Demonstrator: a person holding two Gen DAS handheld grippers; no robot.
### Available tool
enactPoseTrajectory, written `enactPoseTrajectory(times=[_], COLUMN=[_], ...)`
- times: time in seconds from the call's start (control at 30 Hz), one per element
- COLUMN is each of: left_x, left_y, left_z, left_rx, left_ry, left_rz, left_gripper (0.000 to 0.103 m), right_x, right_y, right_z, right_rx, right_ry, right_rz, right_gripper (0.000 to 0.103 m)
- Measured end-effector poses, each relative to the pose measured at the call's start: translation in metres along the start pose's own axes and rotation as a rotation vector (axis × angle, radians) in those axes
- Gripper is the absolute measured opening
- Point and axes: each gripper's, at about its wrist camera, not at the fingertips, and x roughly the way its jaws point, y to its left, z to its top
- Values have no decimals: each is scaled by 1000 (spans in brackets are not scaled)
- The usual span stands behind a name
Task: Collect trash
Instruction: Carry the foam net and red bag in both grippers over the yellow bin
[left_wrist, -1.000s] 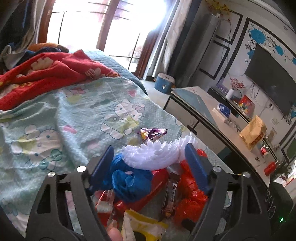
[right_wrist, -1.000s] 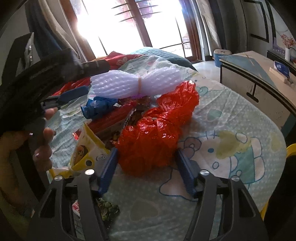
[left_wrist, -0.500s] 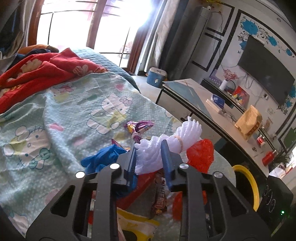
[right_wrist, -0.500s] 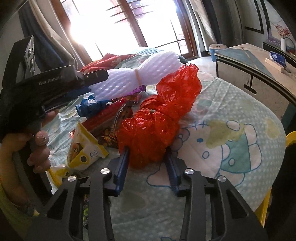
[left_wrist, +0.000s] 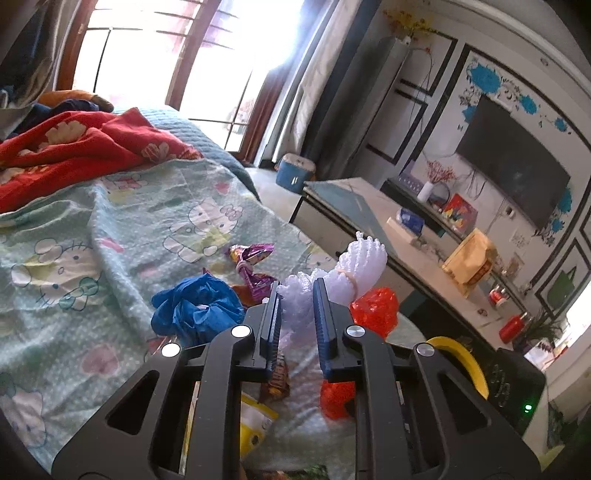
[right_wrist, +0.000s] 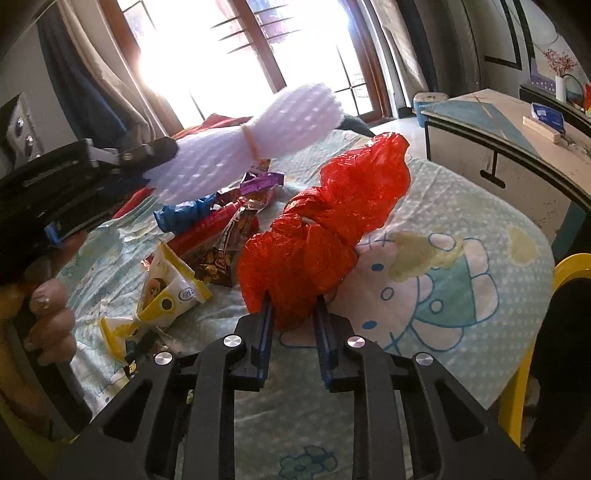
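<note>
Over the quilted bed (right_wrist: 461, 236), the left hand-held gripper (left_wrist: 297, 291) is just closing on dimpled white foam netting (right_wrist: 251, 144); the right hand-held gripper (right_wrist: 293, 304) is just closing on crinkled red plastic bag (right_wrist: 325, 236).

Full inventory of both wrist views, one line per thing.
foam net: 1, white, tied with a band, in left gripper
plastic bag: 1, red, crumpled, in right gripper
blue bag: 1, blue, crumpled, on bedsheet
purple wrappers: 2, purple, beyond blue bag
yellow packet: 1, yellow and white, on bedsheet
brown wrapper: 1, brown, beside plastic bag
bedsheet: 1, pale green, cartoon print
blanket: 1, red, far end of bed
table: 1, pale, beside bed
television: 1, black, wall
left gripper: 1, black, blue pads, shut on foam net
right gripper: 1, black, shut on plastic bag
hand: 1, holding left gripper
</note>
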Motion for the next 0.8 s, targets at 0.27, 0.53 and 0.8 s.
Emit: enactPoseTrajectory(times=[0.27,0.53,0.8], left_x=[-24,-39,-46], left_y=[-9,-18,-29], left_z=[-6,-13,-17], left_rx=[6,26,42], left_ry=[-42,-57,-56], left_rz=[1,-1,-17], left_gripper=[11,11,11], right_x=[-19,-42,-68], right_y=[-2,-8,-18], right_z=[-1,-2,0], right_rx=[-12,-11,-2], right_ry=[-32,-63,-105], right_rz=[-6,-12,-37], right_gripper=[20,19,19])
